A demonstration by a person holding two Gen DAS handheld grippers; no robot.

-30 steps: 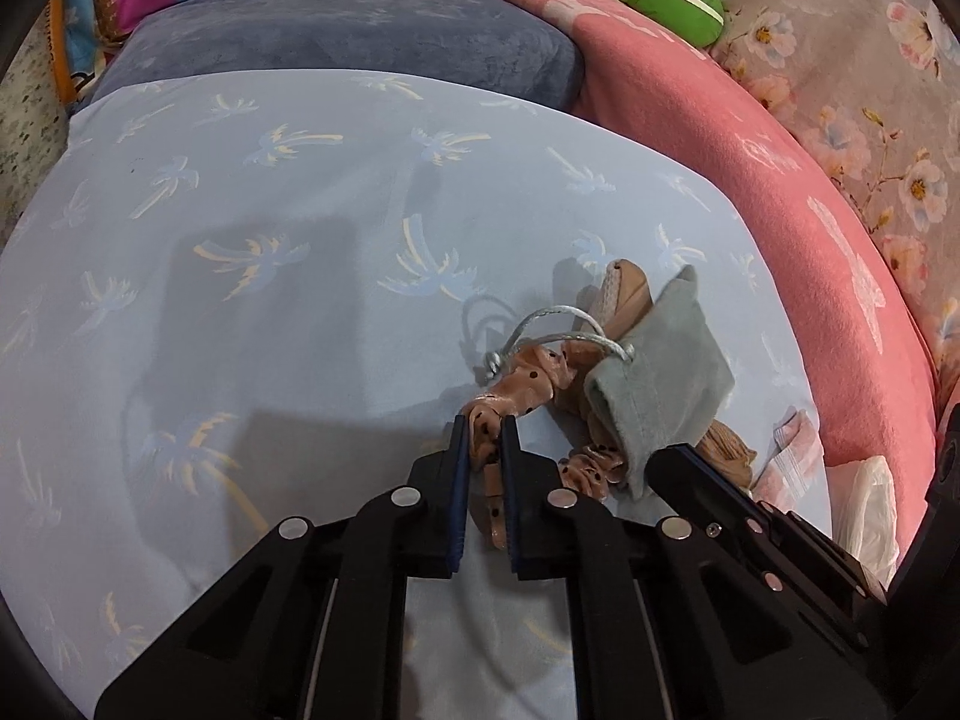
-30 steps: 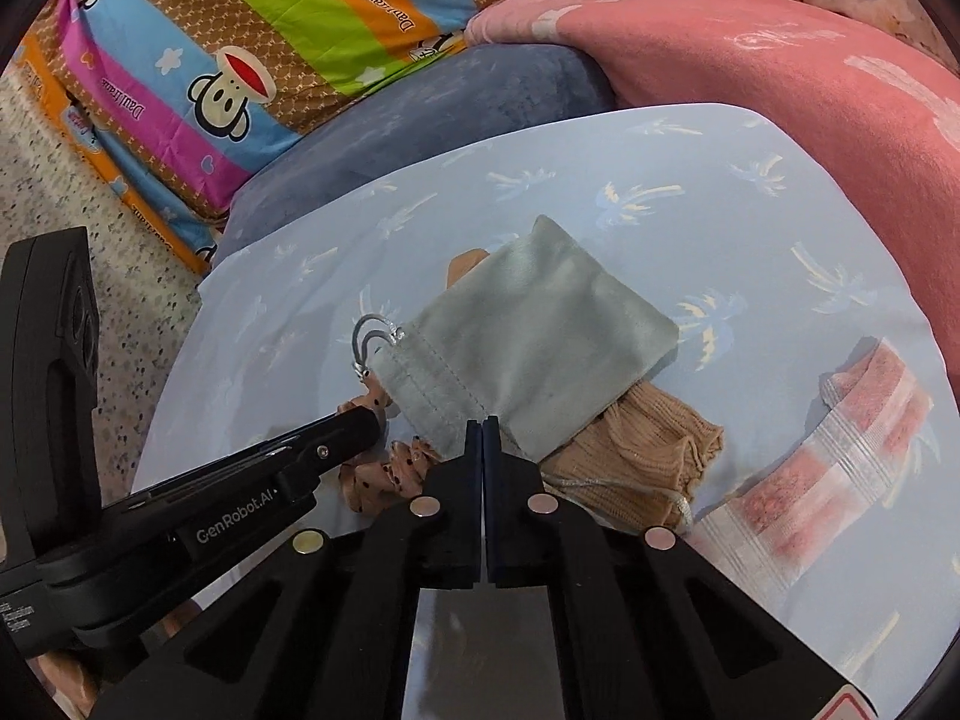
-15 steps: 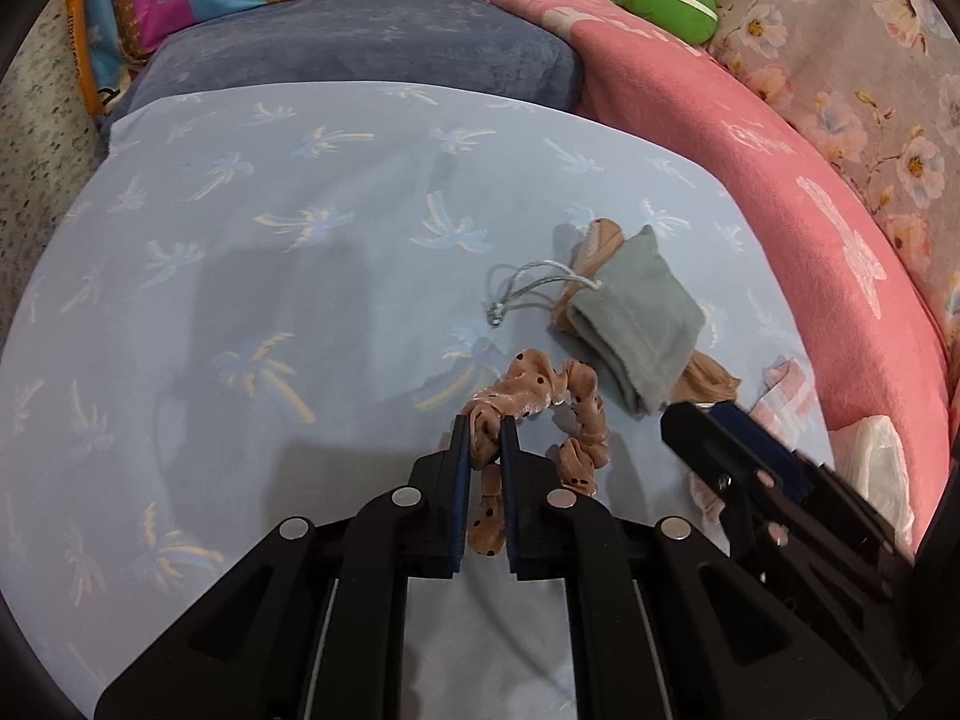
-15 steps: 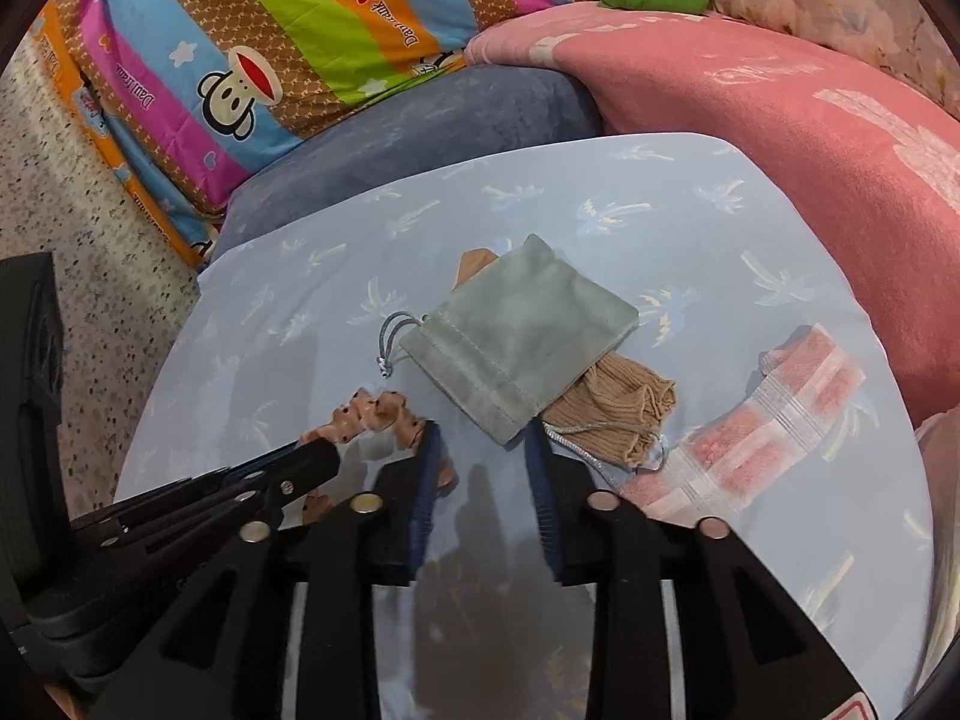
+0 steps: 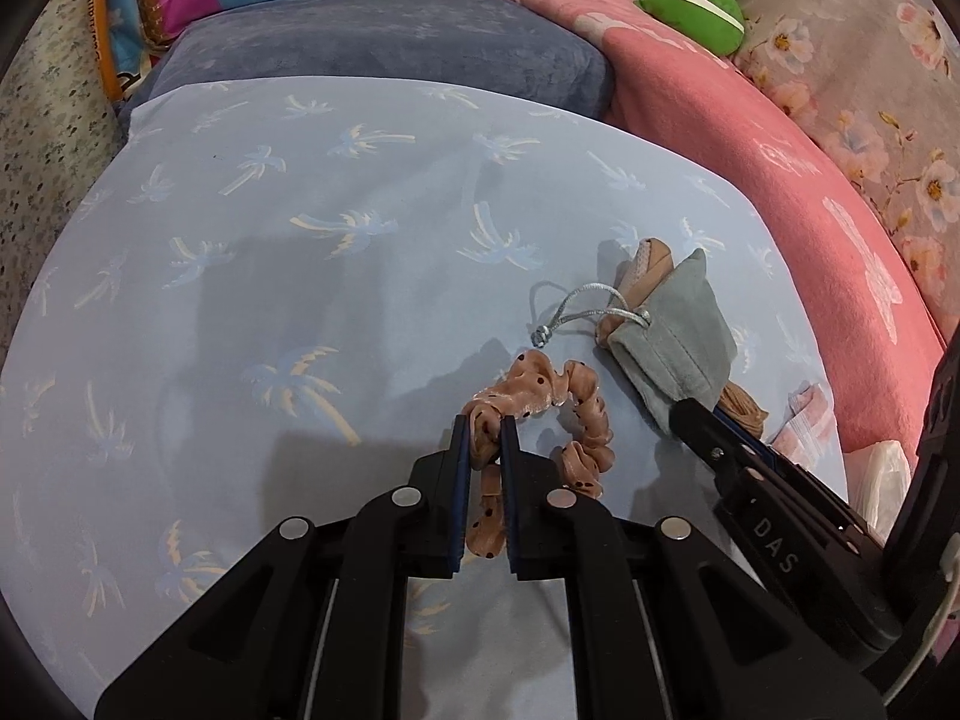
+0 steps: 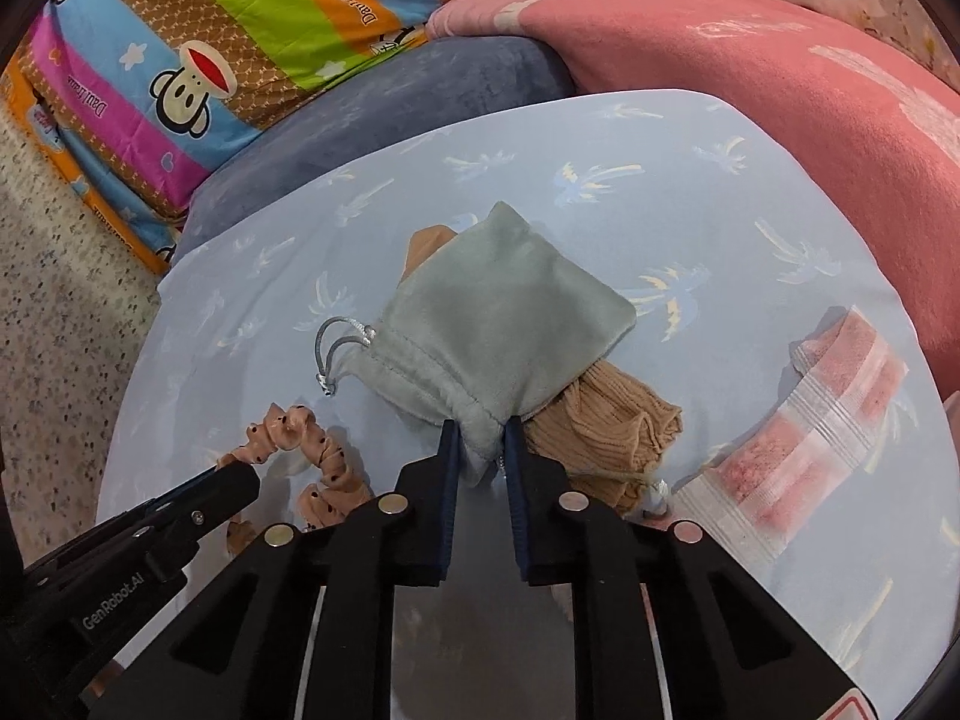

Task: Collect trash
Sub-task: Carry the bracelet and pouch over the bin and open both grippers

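My left gripper (image 5: 485,420) is shut on a peach dotted scrunchie (image 5: 558,396), which trails over the pale blue palm-print sheet (image 5: 240,276). The scrunchie also shows in the right wrist view (image 6: 312,450). My right gripper (image 6: 480,426) has its jaws around the mouth corner of a grey-green drawstring pouch (image 6: 504,312), with the fabric pinched between them. The pouch also shows in the left wrist view (image 5: 678,336), with its cord (image 5: 564,312) loose on the sheet. A tan knit sock (image 6: 612,426) lies partly under the pouch.
A pink and white sock (image 6: 822,426) lies right of the pouch. A grey-blue cushion (image 5: 384,42) and a striped monkey-print pillow (image 6: 198,42) sit behind. A pink blanket (image 5: 798,180) borders the right side. A green plush (image 5: 690,0) lies at the back.
My right gripper opened, moved forward to the pouch and closed on its mouth corner. My left gripper drew the scrunchie out from the pile and still holds it.
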